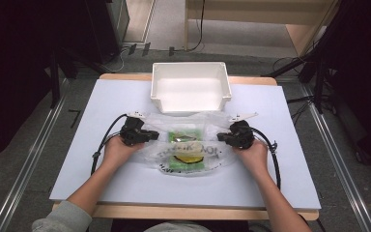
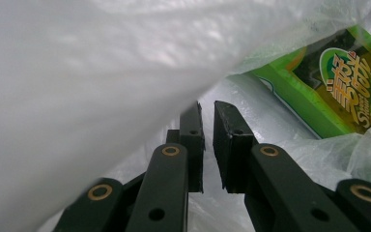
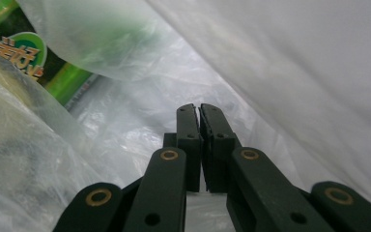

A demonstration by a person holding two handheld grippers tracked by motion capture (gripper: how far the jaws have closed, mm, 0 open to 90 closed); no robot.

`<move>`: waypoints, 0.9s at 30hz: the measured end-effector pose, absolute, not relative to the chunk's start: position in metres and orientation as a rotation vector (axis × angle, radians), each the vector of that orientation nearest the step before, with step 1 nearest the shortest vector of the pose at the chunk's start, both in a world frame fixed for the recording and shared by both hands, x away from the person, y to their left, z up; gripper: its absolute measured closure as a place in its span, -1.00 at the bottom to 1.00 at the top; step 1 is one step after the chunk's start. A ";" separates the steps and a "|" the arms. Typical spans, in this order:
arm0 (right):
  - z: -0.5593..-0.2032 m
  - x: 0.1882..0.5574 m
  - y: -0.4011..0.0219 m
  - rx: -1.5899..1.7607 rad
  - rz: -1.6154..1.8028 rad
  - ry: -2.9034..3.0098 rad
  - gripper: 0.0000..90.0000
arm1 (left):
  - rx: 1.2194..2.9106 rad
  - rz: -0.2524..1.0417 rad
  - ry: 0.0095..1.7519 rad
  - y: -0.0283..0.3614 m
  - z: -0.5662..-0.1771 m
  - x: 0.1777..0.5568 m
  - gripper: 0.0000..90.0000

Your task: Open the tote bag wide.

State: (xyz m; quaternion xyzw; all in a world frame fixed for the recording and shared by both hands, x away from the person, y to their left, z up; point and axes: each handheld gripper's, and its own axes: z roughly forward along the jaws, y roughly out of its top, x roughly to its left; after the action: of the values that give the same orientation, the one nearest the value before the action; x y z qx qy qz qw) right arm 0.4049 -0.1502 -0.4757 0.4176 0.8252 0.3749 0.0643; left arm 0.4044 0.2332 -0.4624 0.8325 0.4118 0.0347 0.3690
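Note:
A clear plastic bag [image 1: 160, 153] with dark lettering lies on the white table [image 1: 125, 186], stretched between my two grippers. Inside it are a green snack packet [image 1: 186, 137] and a yellow and dark item [image 1: 191, 157]. My left gripper [image 1: 150, 136] is at the bag's left edge. Its jaws stand almost together, and the bag's film [image 2: 101, 72] runs down to their tips [image 2: 206, 104]. The green packet [image 2: 340, 92] lies beyond them. My right gripper [image 1: 221, 138] is at the bag's right edge, pads together [image 3: 197, 106] where the film [image 3: 294, 72] meets them. The packet [image 3: 53, 72] shows at upper left.
A white, empty plastic bin [image 1: 191, 87] stands at the table's far edge, just behind the bag. Each gripper's black cable [image 1: 107, 137] loops out toward the table's side. Bare table lies in front of the bag and on both sides.

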 end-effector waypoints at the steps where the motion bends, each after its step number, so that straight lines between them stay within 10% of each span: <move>1: -0.476 0.405 -0.152 1.262 1.136 2.488 0.98 | 2.134 0.092 1.057 0.234 -0.463 0.404 0.85; 27: -0.476 0.377 -0.189 1.389 1.073 2.400 1.00 | 2.106 0.139 1.215 0.259 -0.459 0.394 1.00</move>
State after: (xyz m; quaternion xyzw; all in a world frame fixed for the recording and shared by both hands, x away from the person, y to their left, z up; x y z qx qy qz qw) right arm 0.3768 -0.1887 -0.4755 0.4653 0.8044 0.3597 0.0840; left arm 0.3936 0.2593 -0.4589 0.8114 0.4682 0.0536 0.3457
